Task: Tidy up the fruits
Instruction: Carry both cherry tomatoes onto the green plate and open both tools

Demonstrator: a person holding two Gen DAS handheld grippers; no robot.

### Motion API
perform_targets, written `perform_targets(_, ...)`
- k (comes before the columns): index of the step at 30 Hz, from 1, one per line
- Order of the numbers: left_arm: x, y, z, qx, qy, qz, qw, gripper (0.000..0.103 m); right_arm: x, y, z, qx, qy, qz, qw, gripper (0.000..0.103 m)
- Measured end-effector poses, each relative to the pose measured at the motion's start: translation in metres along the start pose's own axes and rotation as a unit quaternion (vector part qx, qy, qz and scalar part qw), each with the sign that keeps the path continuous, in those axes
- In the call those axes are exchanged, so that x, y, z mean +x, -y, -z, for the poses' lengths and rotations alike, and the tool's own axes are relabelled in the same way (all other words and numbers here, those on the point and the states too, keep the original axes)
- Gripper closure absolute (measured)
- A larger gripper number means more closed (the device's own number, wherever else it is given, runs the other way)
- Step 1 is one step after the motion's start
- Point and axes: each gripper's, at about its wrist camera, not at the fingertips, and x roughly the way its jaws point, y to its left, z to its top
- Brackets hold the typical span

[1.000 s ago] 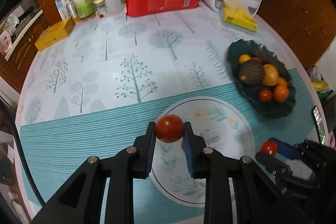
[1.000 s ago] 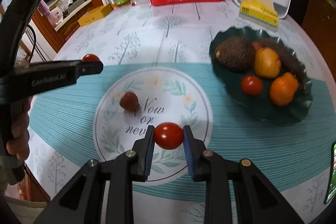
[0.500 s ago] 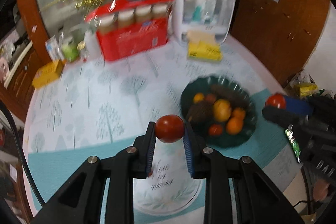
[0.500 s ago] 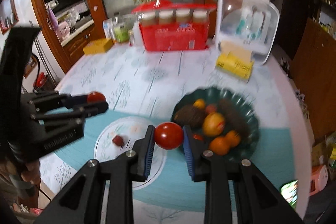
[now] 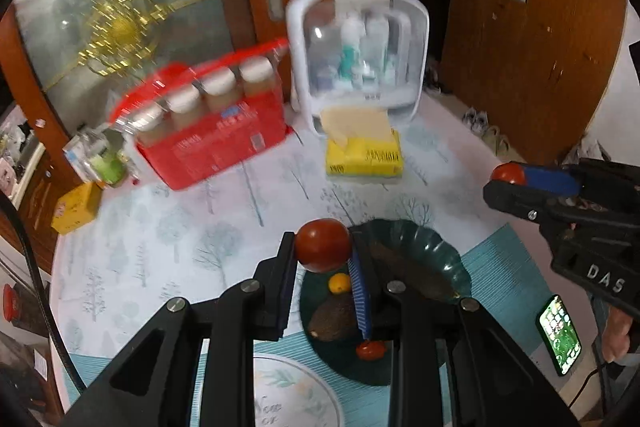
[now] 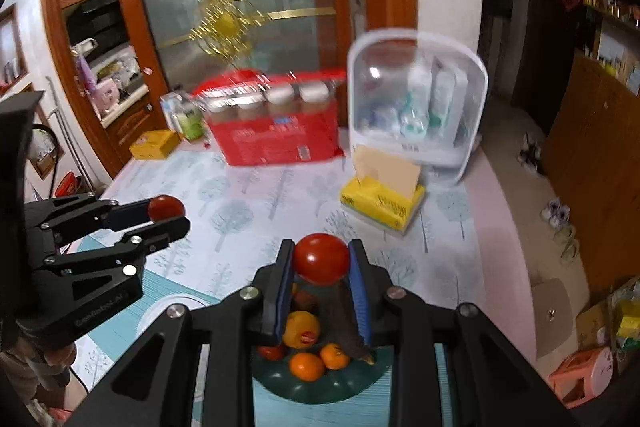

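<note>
A round table (image 6: 256, 195) under a pale tree-print cloth with a teal striped border is sitting in a wood-panelled room, carrying a red box of jars (image 5: 208, 135), a white clear-fronted case (image 5: 360, 55), a yellow tissue pack (image 5: 364, 155) and a phone (image 5: 560, 335). The left gripper (image 5: 322, 251) is pinching a glossy red tomato (image 5: 322, 245) above the dark green fruit bowl (image 5: 436, 247), while the right gripper (image 6: 321, 260) is clamping a second red tomato (image 6: 321, 258) over the same bowl, above its oranges (image 6: 306, 366).
</note>
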Motion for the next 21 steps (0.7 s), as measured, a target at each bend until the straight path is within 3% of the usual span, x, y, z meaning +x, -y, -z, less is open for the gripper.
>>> perform_targets(10,0.134,0.016,0.022,-0.012,-0.115,0.000,0.9933,0.079,0.117,0.039,0.050,0.024,-0.099,-0.018,0.995,0.076)
perform_targets(21,0.199,0.019,0.028,-0.024,-0.162,0.017,0.9863,0.079,0.173,0.046,0.079,0.023,-0.131,-0.020,0.991,0.076)
